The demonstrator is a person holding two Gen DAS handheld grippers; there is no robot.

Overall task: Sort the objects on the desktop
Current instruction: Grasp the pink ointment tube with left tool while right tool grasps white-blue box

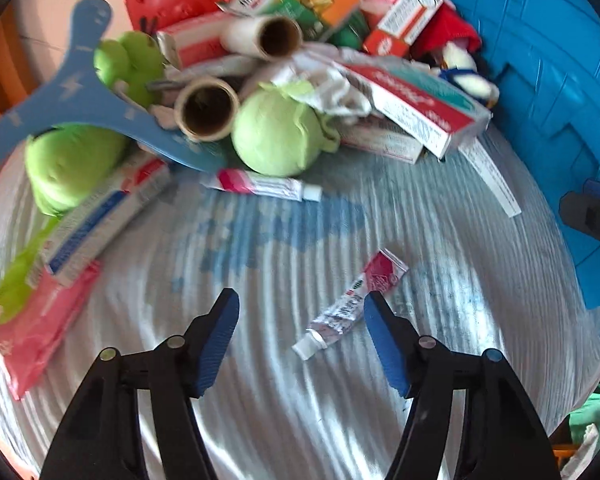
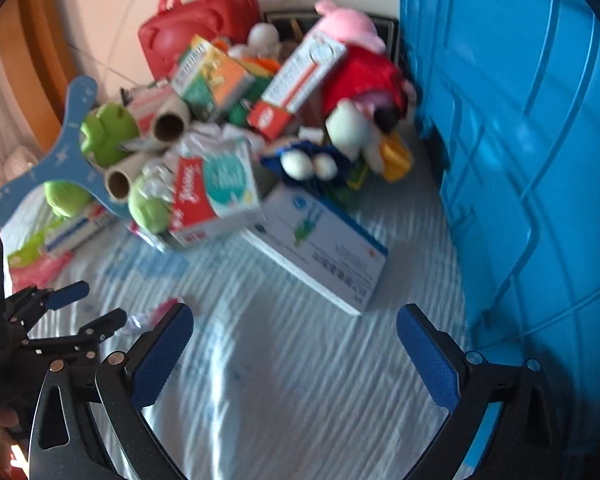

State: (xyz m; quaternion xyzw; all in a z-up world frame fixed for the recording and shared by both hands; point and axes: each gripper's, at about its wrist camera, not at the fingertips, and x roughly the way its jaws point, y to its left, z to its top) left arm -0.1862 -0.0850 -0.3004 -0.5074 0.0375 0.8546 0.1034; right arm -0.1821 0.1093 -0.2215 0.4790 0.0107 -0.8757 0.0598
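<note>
Nearest the lens in the left wrist view: the left gripper (image 1: 302,320), low centre of frame, jaws partly apart and holding nothing, blue pads clear of everything but close. Just inside the right-hand pad, a small tube (image 1: 350,304) with a white cap and a pink-red end, flat on the striped cloth (image 1: 300,400), lying slantwise, cap toward the bottom of the frame. Not yet between the pads squarely; the right pad overlaps its middle in the picture, contact impossible to tell through the blur.

In the right wrist view: the right gripper (image 2: 296,354) at bottom centre, jaws wide, empty, bare cloth between them. Ahead of it, mid-frame, a white and blue box (image 2: 324,248) lying flat.

Step in hand, by the look of it: the approach for a first pick, the left side lined up on the small tube. Next move probably calls for shifting slightly toward the right of the frame to centre the tube, going down to the cloth, then closing across the tube's narrow width. Risk: a thin flat tube sliding or the cloth bunching into the pads.

Containers: a large blue bin (image 2: 520,160) filling the right side of both views, only its ribbed outer wall showing, contents hidden. A red basket (image 2: 196,24) with handles at upper left centre, behind the heap, inside also unseen. Heap (image 1: 280,80) in the upper half: cartons, card rolls, green plush pieces, a second tube, a pink plush toy, all still unsorted on the cloth.
</note>
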